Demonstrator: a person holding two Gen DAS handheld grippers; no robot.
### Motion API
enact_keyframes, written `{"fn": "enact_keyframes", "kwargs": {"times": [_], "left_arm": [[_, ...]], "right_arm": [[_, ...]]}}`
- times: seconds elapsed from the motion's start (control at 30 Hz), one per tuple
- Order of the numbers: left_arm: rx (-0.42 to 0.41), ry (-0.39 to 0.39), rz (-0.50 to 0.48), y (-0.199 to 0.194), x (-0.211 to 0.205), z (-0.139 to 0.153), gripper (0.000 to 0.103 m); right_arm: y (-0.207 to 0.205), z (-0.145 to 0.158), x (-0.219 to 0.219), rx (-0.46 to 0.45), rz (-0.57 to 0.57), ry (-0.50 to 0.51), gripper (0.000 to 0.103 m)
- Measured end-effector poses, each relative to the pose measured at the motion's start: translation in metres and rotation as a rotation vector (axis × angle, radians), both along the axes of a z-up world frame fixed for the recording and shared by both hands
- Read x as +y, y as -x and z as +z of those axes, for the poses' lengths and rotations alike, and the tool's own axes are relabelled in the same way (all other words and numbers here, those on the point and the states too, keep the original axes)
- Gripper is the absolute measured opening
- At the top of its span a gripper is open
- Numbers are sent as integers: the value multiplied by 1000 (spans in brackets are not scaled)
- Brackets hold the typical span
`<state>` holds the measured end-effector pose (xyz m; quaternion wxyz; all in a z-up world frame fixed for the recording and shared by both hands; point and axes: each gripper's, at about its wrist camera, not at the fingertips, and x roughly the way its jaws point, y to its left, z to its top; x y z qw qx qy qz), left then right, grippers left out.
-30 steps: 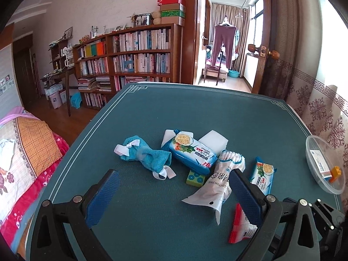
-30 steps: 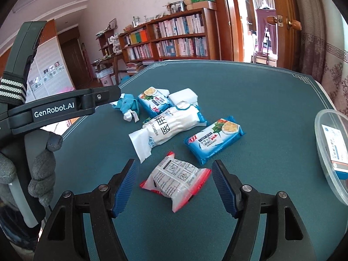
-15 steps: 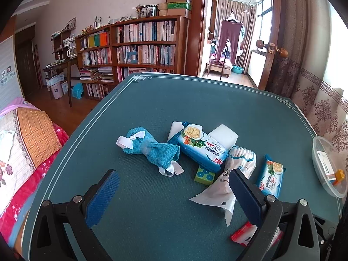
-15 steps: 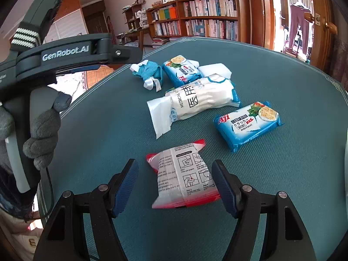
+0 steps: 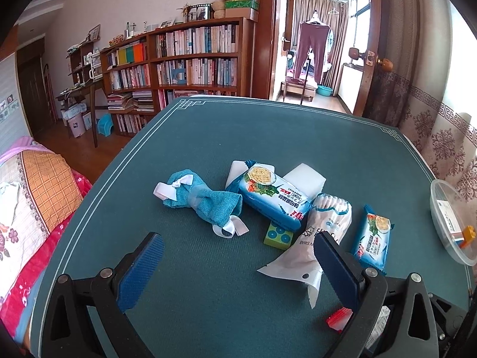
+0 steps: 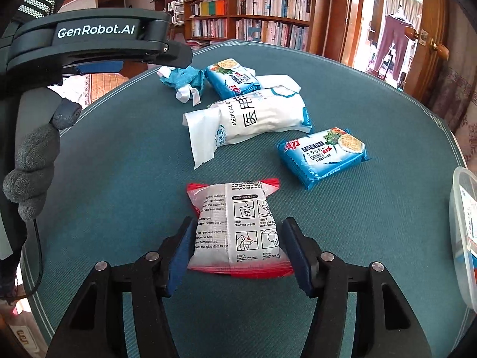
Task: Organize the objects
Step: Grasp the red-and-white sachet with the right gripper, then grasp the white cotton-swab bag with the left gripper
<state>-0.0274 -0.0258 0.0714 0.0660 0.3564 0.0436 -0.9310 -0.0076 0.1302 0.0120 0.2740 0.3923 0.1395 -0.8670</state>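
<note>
Right wrist view: right gripper [image 6: 237, 249] pinches the red-edged packet [image 6: 235, 226]; cotton-swab bag [image 6: 250, 119] and cracker pack [image 6: 323, 156] lie beyond. Left gripper [image 5: 238, 271] hangs spread.

Teal worktop [image 5: 238, 137] with pale double-line border; red-edged clear packet [image 6: 235, 229], black print on white; blue cracker packs [image 6: 323, 156], white and red lettering; white swab bag [image 6: 253, 119]; teal cloth bundle [image 5: 202, 200], white ribbon; green block [image 5: 278, 235] with blue circles; blue pads [image 6: 182, 250] on black frame.
</note>
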Motion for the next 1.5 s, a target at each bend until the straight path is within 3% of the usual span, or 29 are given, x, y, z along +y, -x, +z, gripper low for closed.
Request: {"fn": "enact_keyframes", "kwargs": {"times": [0.37, 0.63, 0.83, 1.07, 1.23, 1.5], "left_arm": [[-25, 58, -86, 16, 28, -6, 102], [-61, 102, -150, 39, 53, -20, 101], [-95, 105, -175, 52, 61, -32, 84], [-115, 92, -203, 56, 67, -41, 80], [-139, 75, -221, 60, 73, -46, 64], [-131, 63, -224, 56, 73, -43, 55]], "right_arm": [[-9, 3, 53, -11, -135, 47, 52], [-12, 3, 71, -22, -144, 81, 52], [-9, 3, 75, -40, -144, 122, 52], [-9, 2, 75, -43, -144, 130, 52], [-10, 2, 75, -43, -144, 130, 52], [-9, 2, 75, -43, -144, 131, 53]]}}
